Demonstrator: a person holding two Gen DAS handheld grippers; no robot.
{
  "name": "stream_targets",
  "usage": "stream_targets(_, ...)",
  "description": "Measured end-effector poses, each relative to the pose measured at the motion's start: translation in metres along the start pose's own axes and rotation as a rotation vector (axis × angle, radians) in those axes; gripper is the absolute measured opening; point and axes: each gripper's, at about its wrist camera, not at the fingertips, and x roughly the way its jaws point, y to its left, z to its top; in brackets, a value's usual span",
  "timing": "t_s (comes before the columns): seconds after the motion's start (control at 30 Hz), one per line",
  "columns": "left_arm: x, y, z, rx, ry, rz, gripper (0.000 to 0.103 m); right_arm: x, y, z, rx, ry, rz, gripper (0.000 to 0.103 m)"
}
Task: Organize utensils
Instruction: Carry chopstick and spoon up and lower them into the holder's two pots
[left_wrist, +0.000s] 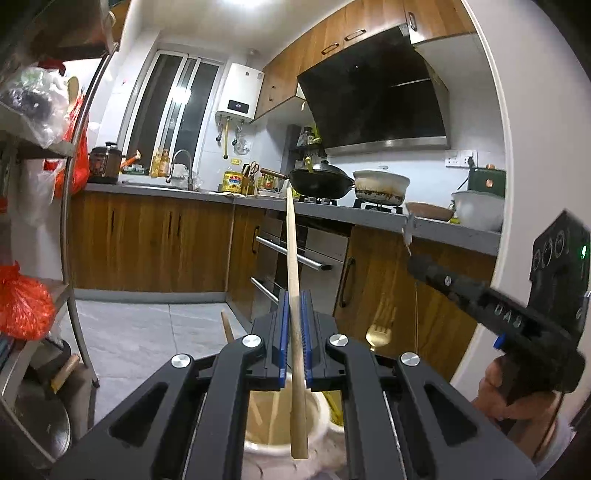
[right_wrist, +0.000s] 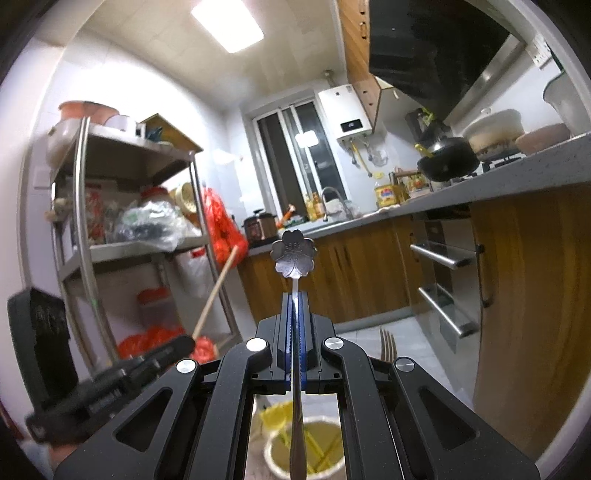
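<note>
Chopstick (left_wrist: 295, 266) and spoon (right_wrist: 295, 332) point forward, clamped.

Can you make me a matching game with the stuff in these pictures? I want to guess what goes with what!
Things:
1. wooden chopstick
2. flower spoon
3. black wok
4. gold fork

Where:
A. on the stove
B. held in the right gripper
C. sticking up, no gripper on it
D. held in the left gripper

Pairs: 1-D, 2-B, 3-A, 4-C
</note>
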Motion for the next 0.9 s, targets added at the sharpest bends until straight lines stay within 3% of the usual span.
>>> stream_targets(0.13,0.016,-0.001,-0.004,0.013,-0.009,0.015,0.006,0.015,-0.003,-0.005,0.019,-0.002,-0.019,0.004)
stream_targets(0.2,0.021,-0.007,-0.007,0.072,-0.028,0.051,0.006,0.019,-0.002,-0.009,0.014,0.005,-0.024,0.004)
stream_targets(0.43,0.017,-0.025,-0.018,0.166,-0.058,0.071,0.006,0.023,0.002,-0.018,-0.015,0.036,-0.028,0.004)
stream_targets(0.9,0.022,-0.016,-0.036,0.161,-0.047,0.098,0.006,0.03,0.007,-0.025,-0.042,0.057,-0.04,0.004)
